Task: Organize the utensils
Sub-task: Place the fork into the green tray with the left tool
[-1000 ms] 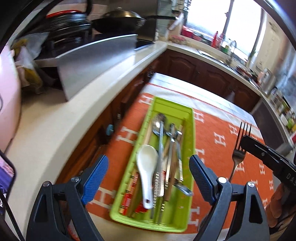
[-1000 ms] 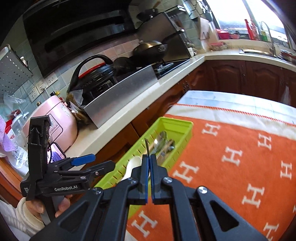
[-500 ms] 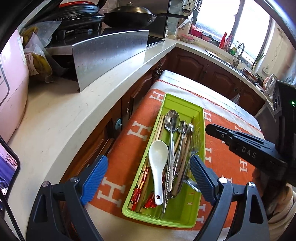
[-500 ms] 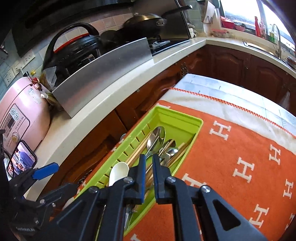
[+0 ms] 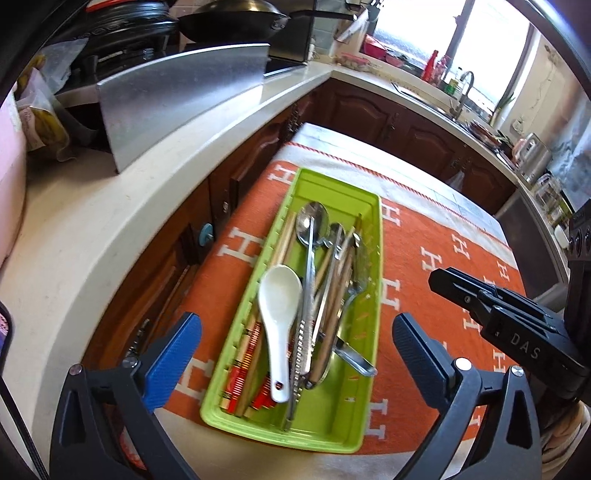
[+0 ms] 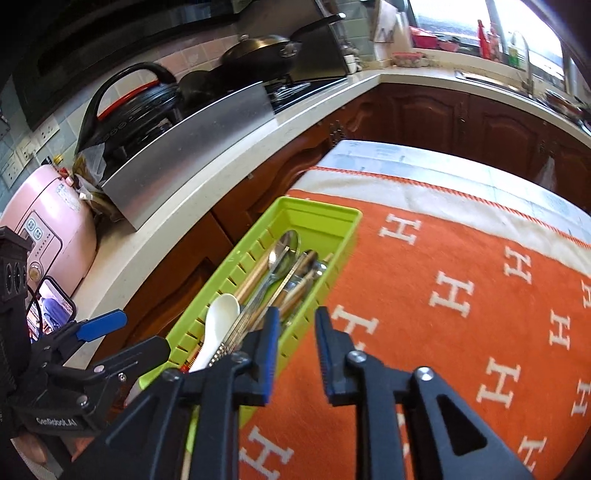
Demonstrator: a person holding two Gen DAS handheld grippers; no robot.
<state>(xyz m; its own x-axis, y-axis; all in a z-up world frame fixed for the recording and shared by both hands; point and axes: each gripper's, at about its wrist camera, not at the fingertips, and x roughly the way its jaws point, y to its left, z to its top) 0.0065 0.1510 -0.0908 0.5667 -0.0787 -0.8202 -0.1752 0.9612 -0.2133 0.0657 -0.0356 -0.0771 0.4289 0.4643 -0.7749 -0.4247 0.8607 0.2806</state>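
- Jaws of the left gripper [image 5: 293, 360] stand wide and are opening further; they straddle the near end of the green tray [image 5: 373, 295] from above, and the pads press on nothing.
- Jaws of the right gripper [image 6: 295, 354] are narrow and opening, with nothing between them; they hang over the tray's right rim and the cloth beside it.
- Inside the tray lie a white ceramic spoon [image 5: 279, 306], a long steel spoon [image 5: 312, 225], wooden chopsticks [image 5: 284, 240] with red-patterned ends, and more steel cutlery bunched together to the right.
- That tray sits along the left edge of an orange cloth [image 5: 443, 236] patterned with white H letters, spread on the worktop.
- Left of it runs a pale kitchen counter [image 5: 110, 229] carrying a steel splash guard [image 5: 177, 96], a black pan [image 5: 236, 18] and a pink appliance [image 6: 51, 229].
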